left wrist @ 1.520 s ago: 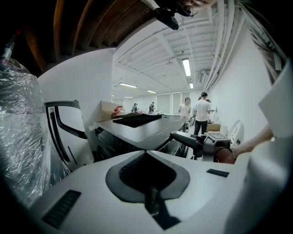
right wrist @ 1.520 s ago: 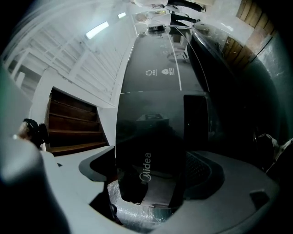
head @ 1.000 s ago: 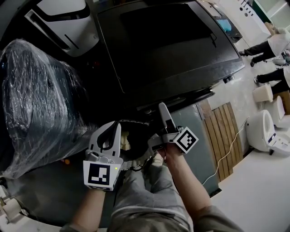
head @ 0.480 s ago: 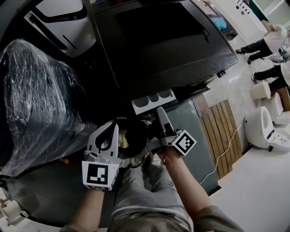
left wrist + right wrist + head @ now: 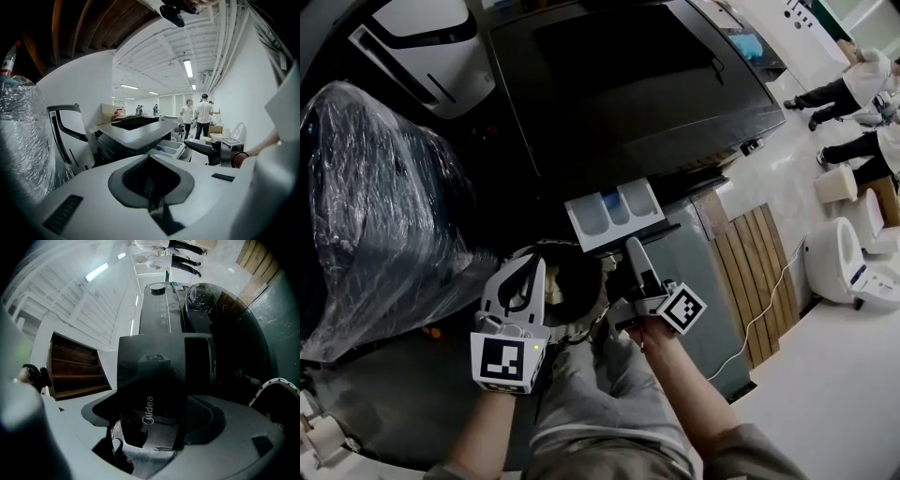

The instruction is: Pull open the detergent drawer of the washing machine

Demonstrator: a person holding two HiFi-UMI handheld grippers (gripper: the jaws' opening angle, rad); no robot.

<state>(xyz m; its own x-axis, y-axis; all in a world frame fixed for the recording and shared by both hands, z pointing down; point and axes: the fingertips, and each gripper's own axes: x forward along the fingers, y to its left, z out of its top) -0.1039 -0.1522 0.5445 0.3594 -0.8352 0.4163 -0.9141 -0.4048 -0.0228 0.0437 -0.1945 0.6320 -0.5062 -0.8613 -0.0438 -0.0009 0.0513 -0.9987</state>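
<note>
Since the detergent drawer [image 5: 613,210] is jutting from the washing machine [image 5: 628,84] just beyond the fingers of the right gripper [image 5: 634,247], which are pinching its dark front lip, it is likely handling as light, stiff plastic; the left gripper [image 5: 531,266] is resting closed, empty.

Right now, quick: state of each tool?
Left tool: closed, nothing in it.
Right tool: closed on the dark front panel of the detergent drawer, which is out of the machine.

Detergent drawer [image 5: 614,213] farther out.
</note>
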